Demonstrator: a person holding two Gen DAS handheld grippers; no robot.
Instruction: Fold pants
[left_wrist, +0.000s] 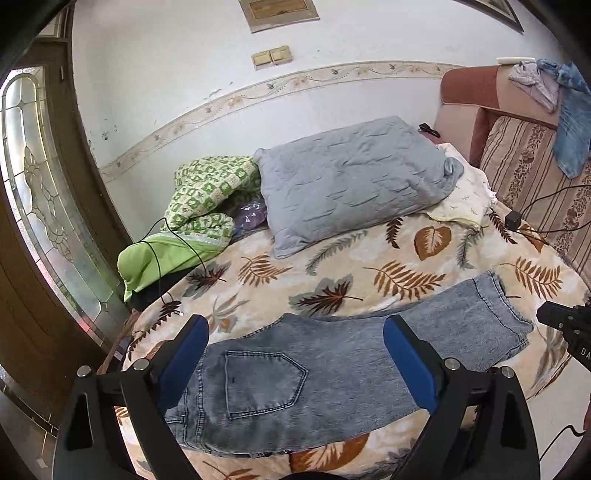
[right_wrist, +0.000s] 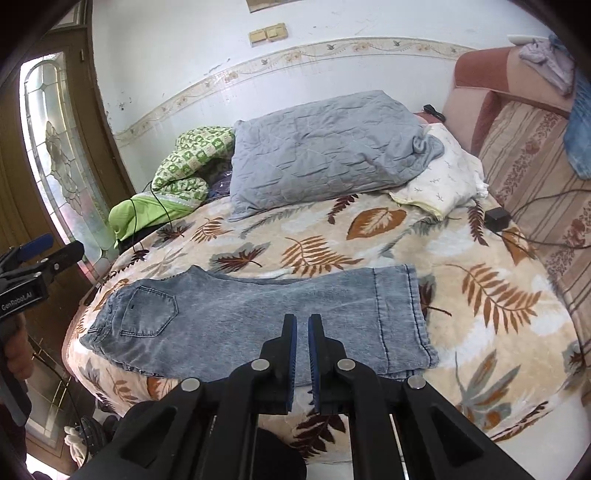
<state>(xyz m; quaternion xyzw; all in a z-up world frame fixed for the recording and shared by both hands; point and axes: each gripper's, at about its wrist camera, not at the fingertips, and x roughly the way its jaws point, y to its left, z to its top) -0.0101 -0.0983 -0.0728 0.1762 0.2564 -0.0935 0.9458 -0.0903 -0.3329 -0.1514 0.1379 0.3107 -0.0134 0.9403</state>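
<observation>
Nearest, the right gripper has its fingers nearly together, empty; the left gripper gapes. Faded grey-blue denim pants lie halved lengthwise on the leaf-print bed; next, likely grasp the hem at three o'clock.

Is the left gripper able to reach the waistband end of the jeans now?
Probably yes. The left gripper is open above the jeans, near their back pocket, and nothing lies between its fingers and the denim. The right gripper stays aside.

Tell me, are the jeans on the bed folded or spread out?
Folded once lengthwise: the jeans lie flat on the bed, one leg over the other, not yet folded across.
</observation>
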